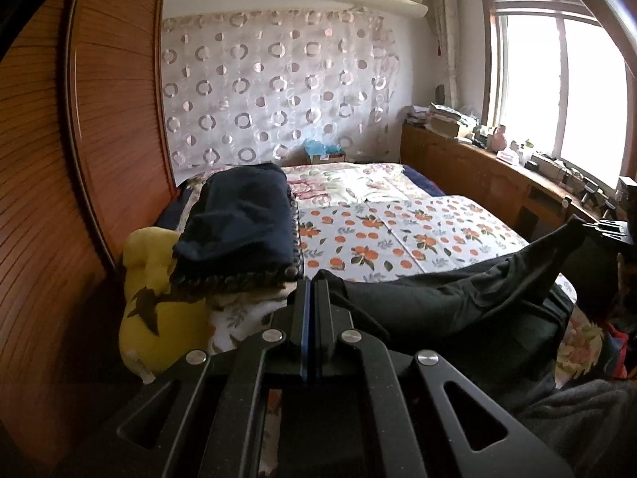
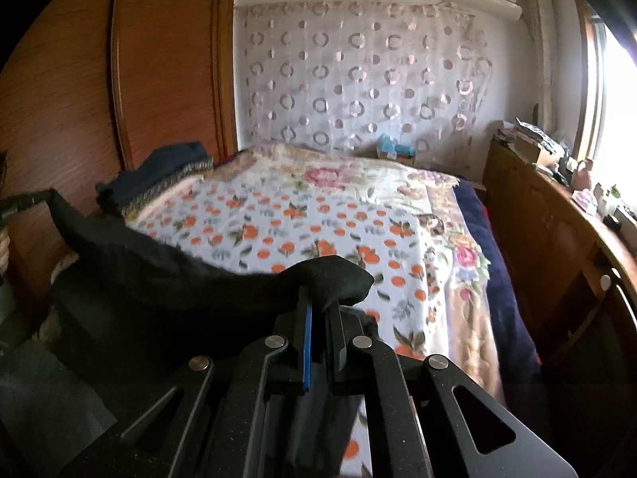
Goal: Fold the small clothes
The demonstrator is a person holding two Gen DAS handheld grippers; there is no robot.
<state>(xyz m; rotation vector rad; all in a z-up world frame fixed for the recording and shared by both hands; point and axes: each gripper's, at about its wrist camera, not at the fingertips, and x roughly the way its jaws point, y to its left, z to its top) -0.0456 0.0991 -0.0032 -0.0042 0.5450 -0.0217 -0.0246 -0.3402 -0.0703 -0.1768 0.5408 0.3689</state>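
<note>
A black garment (image 1: 469, 298) hangs stretched between my two grippers above the near end of the bed. My left gripper (image 1: 313, 283) is shut on one corner of it. At the right edge of the left wrist view, the right gripper (image 1: 597, 228) pinches the other raised corner. In the right wrist view my right gripper (image 2: 322, 298) is shut on a bunched fold of the black garment (image 2: 167, 275), which runs left to the other gripper (image 2: 24, 201). The cloth sags between the two ends over the orange-print sheet (image 2: 302, 223).
A folded dark navy stack (image 1: 243, 219) lies on the bed's left side, a yellow plush toy (image 1: 155, 310) beside it. A wooden wardrobe (image 1: 99, 127) lines the left, a cluttered wooden sideboard (image 1: 497, 167) the right under a window. A dotted curtain (image 2: 358, 79) covers the far wall.
</note>
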